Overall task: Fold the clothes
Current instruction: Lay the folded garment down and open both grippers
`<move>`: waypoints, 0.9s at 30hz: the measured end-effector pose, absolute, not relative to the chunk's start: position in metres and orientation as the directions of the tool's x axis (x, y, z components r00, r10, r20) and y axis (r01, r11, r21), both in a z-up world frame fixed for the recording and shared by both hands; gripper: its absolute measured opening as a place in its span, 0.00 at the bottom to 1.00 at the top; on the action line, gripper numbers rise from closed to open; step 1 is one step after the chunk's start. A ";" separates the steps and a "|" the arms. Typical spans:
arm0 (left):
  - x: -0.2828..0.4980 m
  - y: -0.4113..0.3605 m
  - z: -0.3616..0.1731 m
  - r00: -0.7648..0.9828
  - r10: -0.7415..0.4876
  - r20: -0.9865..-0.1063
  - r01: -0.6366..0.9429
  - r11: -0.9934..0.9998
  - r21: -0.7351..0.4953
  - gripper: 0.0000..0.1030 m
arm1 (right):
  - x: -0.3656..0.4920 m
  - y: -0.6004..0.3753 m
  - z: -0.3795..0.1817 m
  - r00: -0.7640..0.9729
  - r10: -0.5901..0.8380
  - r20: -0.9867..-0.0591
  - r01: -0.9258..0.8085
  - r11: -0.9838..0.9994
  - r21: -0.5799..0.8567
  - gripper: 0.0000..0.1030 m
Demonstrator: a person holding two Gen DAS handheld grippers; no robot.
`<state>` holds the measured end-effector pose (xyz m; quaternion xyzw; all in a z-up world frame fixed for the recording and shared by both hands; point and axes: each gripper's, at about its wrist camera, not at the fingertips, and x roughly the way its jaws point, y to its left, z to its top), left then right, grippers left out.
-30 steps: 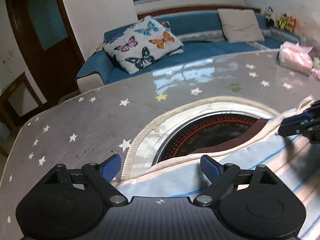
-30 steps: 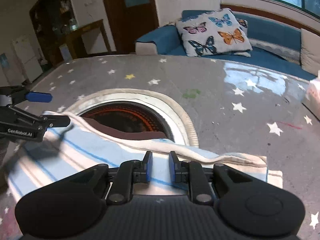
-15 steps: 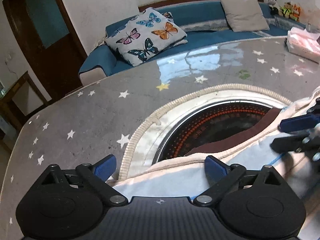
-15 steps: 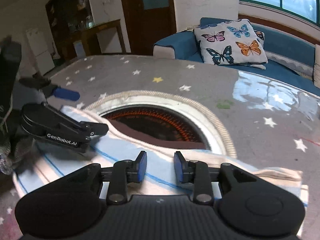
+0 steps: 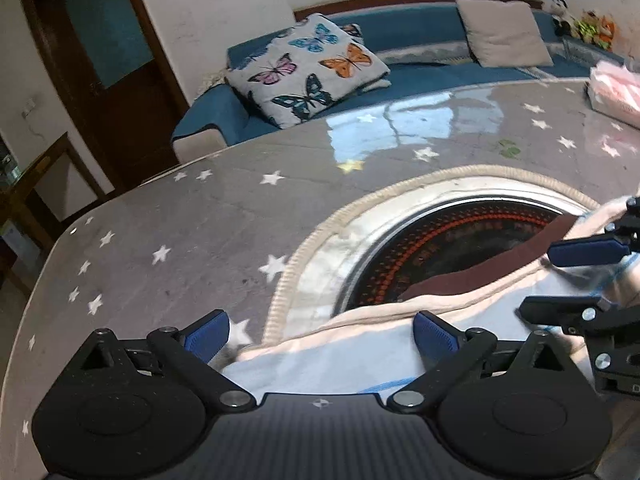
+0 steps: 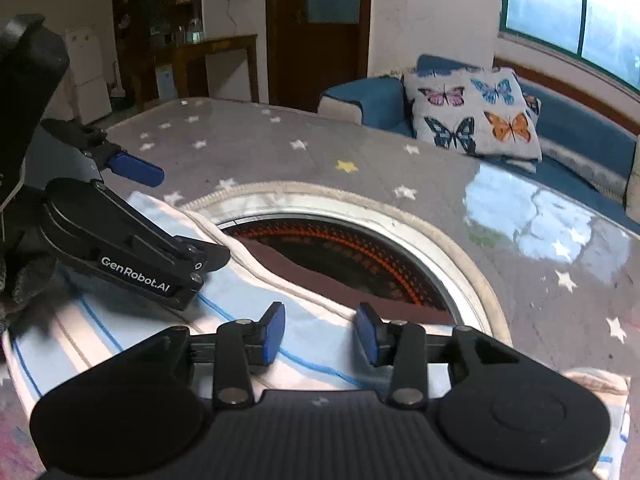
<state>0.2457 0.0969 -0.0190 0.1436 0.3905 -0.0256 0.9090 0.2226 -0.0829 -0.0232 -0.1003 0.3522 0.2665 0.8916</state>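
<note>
Pale blue-striped cloth garment (image 6: 132, 332) lies across near rim of round heater well (image 6: 348, 248). Left gripper (image 5: 320, 330) spread wide, empty, over garment. Right gripper (image 6: 320, 334) part-open, gripping nothing, above garment.

Beyond my table's grey star-printed cover (image 5: 208, 216) I see a blue sofa (image 5: 420, 40) against a pale wall, carrying a butterfly cushion (image 5: 308, 68) and a plain beige cushion (image 5: 502, 34). A wide window (image 6: 576, 12) above it throws daylight that glares off the tabletop. A dark wooden door (image 5: 100, 64) with a frosted pane stands left of the sofa. Further round, I see a wooden desk (image 6: 212, 60), dark shelving (image 6: 160, 4) and a white fridge (image 6: 90, 76).
</note>
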 end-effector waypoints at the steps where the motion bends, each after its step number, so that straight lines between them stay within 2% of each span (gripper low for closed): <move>1: 0.244 0.100 -0.018 0.695 0.068 -0.716 0.154 0.958 0.241 0.98 | 0.221 -0.081 -0.023 0.608 0.409 -0.680 -0.548 0.837 0.013 0.41; 5: 0.234 0.110 -0.015 0.701 0.078 -0.709 0.137 0.961 0.241 1.00 | 0.211 -0.072 -0.023 0.609 0.404 -0.682 -0.565 0.825 -0.016 0.42; 7: 0.229 0.116 -0.014 0.703 0.080 -0.707 0.129 0.963 0.237 1.00 | 0.205 -0.067 -0.021 0.606 0.414 -0.679 -0.578 0.816 -0.019 0.48; 11: 0.220 0.124 -0.016 0.703 0.086 -0.706 0.112 0.967 0.229 1.00 | 0.192 -0.059 -0.017 0.598 0.435 -0.674 -0.604 0.796 -0.022 0.49; 13: 0.215 0.128 -0.016 0.704 0.089 -0.705 0.106 0.968 0.229 1.00 | 0.187 -0.053 -0.018 0.588 0.444 -0.676 -0.619 0.785 -0.023 0.54; 22: 0.207 0.157 -0.019 0.686 0.136 -0.714 0.052 0.971 0.235 1.00 | 0.156 -0.020 -0.010 0.567 0.516 -0.642 -0.688 0.726 -0.024 0.55; 23: 0.208 0.159 -0.020 0.684 0.138 -0.716 0.048 0.971 0.233 1.00 | 0.152 -0.017 -0.009 0.563 0.528 -0.636 -0.697 0.717 -0.021 0.56; 25: 0.209 0.164 -0.022 0.680 0.140 -0.719 0.041 0.973 0.228 1.00 | 0.145 -0.010 -0.007 0.550 0.550 -0.629 -0.716 0.698 -0.017 0.65; 27: 0.210 0.166 -0.023 0.677 0.138 -0.723 0.036 0.975 0.219 1.00 | 0.139 -0.003 -0.008 0.548 0.555 -0.625 -0.728 0.685 -0.031 0.65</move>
